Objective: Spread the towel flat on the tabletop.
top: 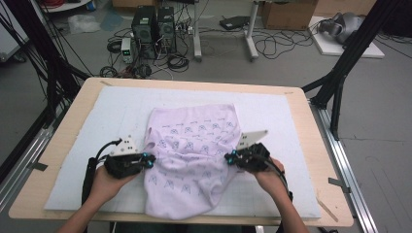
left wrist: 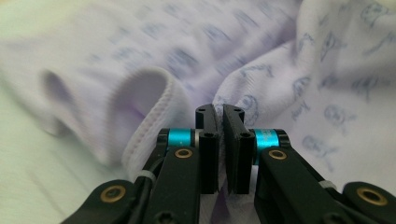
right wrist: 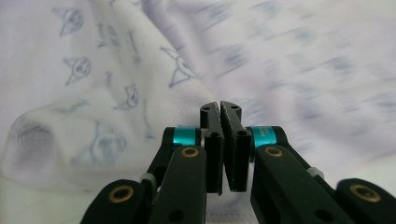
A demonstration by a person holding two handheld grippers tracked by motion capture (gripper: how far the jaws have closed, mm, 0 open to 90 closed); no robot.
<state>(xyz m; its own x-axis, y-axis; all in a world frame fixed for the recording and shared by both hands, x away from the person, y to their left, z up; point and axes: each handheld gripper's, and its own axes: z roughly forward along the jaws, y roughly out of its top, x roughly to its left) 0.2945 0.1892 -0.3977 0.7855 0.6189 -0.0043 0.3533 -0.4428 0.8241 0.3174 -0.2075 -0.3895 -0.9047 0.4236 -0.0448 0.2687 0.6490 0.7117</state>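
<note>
Table: wooden-edged table (top: pixel 311 145) stood in a workshop, its top covered by a pale blue-white mat (top: pixel 87 126).
Person: forearms came in from the near edge; left hand (top: pixel 104 182) and right hand (top: pixel 265 177) each carried a tool.
Left hand-held gripper (top: pixel 151 160): black, with cyan collars and a grey three-cornered plate on top; it lay at the garment's left edge. In the left gripper view (left wrist: pixel 219 116) its jaws stood pressed together, with cloth bunched just at the tips and showing beneath them; clenched on the fabric as far as could be told.
Right hand-held gripper (top: pixel 227 158): same build, at the garment's right edge, facing the other across the cloth. In the right gripper view (right wrist: pixel 220 112) the jaws met at the tips with only a sliver of gap lower down, cloth directly behind them; clenched, pinching the fabric edge.
Garment: lilac shirt (top: pixel 192 155) printed with small dark blue cat-like faces, lying near the middle of the mat, rumpled, its near part gathered between the two tools and its far part spread flat.
Hem detail: stitched, ribbed opening (left wrist: pixel 149 107) curled open just left of the left jaws.
Floor beyond table: two black computer towers (top: pixel 153 29), loose cables (top: pixel 272 46), white desk legs (top: pixel 251 34), cardboard box (top: pixel 286 13).
Frame: black struts (top: pixel 340 73) at both far sides.
</note>
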